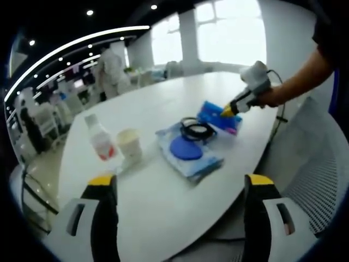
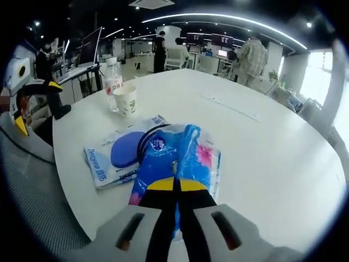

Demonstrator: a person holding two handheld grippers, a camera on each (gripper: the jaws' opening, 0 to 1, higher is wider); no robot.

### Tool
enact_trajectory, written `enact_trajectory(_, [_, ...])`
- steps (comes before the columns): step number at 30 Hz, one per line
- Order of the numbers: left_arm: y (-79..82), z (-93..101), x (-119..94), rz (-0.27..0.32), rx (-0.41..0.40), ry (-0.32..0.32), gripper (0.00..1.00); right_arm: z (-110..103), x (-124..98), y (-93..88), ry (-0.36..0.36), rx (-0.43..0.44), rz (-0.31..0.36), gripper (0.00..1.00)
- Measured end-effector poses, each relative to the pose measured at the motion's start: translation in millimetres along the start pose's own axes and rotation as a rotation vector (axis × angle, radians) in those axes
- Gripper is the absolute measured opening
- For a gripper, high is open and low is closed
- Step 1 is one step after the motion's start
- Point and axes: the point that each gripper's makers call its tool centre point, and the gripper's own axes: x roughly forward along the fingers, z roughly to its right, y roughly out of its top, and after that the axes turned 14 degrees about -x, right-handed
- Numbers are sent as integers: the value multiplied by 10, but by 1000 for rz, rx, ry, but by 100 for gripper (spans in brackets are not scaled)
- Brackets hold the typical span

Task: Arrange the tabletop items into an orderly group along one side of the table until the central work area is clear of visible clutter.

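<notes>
The blue packet (image 2: 182, 158) is pinched in your right fingers (image 2: 175, 185); left fingers (image 1: 182, 188) spread; bottle (image 1: 100, 137) and cup (image 1: 130, 145) wait.

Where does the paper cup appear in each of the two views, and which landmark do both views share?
Left gripper view: the paper cup is left of centre, right of the plastic bottle.
Right gripper view: the paper cup is upper left, beside the bottle.
Shared landmark: the blue disc on the flat packet.

white table (image 2: 262, 142), blue-pink packet (image 2: 185, 158), cream cup (image 2: 126, 101)
</notes>
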Motion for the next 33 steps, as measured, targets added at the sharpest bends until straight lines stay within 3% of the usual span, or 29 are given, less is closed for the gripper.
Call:
enact_trajectory(9, [-10,-15,2,-4,-2,7,93,181,-46,-132,-59,46,-22,0])
enact_trajectory(33, [-13,-21,-4,-6,-8,1,91,610,-279,-761,-218,147,-149,0])
